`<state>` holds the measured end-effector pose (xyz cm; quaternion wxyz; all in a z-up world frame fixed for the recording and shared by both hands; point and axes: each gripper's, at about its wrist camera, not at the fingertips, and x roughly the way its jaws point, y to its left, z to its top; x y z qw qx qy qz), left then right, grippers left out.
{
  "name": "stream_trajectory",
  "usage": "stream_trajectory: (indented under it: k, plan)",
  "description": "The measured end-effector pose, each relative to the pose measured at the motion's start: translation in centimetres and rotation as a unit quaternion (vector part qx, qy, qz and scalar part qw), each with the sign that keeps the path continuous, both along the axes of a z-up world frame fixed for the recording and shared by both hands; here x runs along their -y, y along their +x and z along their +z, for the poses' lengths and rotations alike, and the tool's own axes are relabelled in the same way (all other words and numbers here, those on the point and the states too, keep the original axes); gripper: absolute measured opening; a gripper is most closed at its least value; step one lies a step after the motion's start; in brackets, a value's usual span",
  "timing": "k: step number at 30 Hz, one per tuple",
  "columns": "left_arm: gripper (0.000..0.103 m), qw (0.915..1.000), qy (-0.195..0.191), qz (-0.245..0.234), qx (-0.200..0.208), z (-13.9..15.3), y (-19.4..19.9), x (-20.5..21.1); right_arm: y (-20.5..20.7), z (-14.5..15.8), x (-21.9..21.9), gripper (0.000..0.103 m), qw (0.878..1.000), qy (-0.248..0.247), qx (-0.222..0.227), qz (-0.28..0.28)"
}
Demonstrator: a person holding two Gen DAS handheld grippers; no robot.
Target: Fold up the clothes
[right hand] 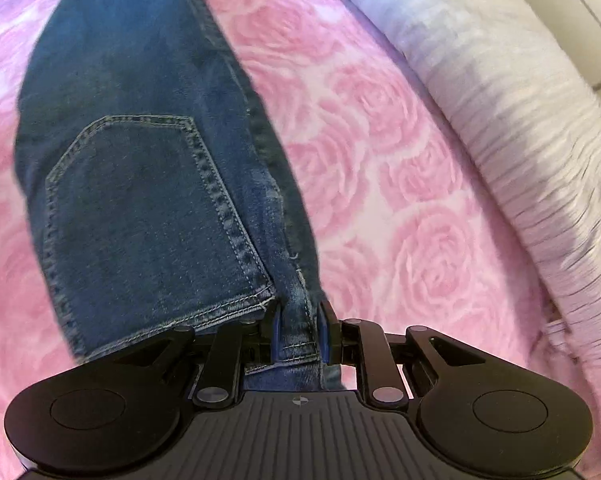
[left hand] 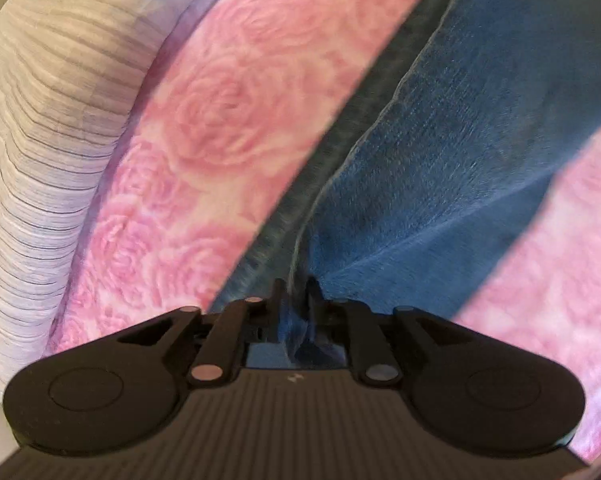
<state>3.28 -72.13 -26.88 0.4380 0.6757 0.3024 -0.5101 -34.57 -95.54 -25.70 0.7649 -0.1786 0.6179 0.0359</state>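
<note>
Blue denim jeans (right hand: 148, 184): stretched over a pink rose-print bedspread (right hand: 380, 168), held at two places. Right gripper (right hand: 300, 320): jaws closed on the waistband edge, beside a stitched back pocket (right hand: 140, 216). Left gripper (left hand: 294, 300): jaws nearly together, pinching a gathered fold of the jeans (left hand: 440, 168); both layers of the leg run away from it across the bedspread (left hand: 220, 120). White ribbed cover (left hand: 48, 128): along the bedspread's outer edge. Both views motion-blurred.
</note>
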Motion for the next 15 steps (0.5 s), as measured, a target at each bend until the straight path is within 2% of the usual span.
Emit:
stream_trajectory:
  k: [2, 4, 7, 10, 12, 15]
  plan:
    - [0.016, 0.9995, -0.007, 0.016, 0.025, -1.7, 0.2, 1.1, 0.5, -1.5, 1.0, 0.02, 1.0, -0.003, 0.004, -0.014]
    - [0.022, 0.9974, -0.01, 0.022, 0.068, -3.3, 0.2, 1.5, 0.8, -3.0, 1.6, 0.035, 0.999, -0.024, 0.01, -0.036]
    - [0.034, 0.9936, -0.016, 0.021, 0.11, -4.6, 0.2, 1.6, 0.3, -3.4, 2.2, 0.04, 0.994, -0.047, 0.035, -0.091]
    - [0.034, 0.9926, -0.033, 0.045, 0.108, -3.9, 0.9, 0.9, -1.1, -1.8, 1.8, 0.041, 0.983, -0.061, 0.076, -0.153]
    - [0.039, 0.9919, -0.044, 0.068, 0.098, -2.8, 1.5, 0.3, -2.1, -0.6, 0.8, 0.042, 0.976, -0.073, 0.094, -0.181]
    - [0.04, 0.9897, -0.053, 0.082, 0.104, -0.9, 1.7, -1.5, -3.7, 1.2, -1.2, 0.042, 0.968, -0.043, 0.119, -0.217]
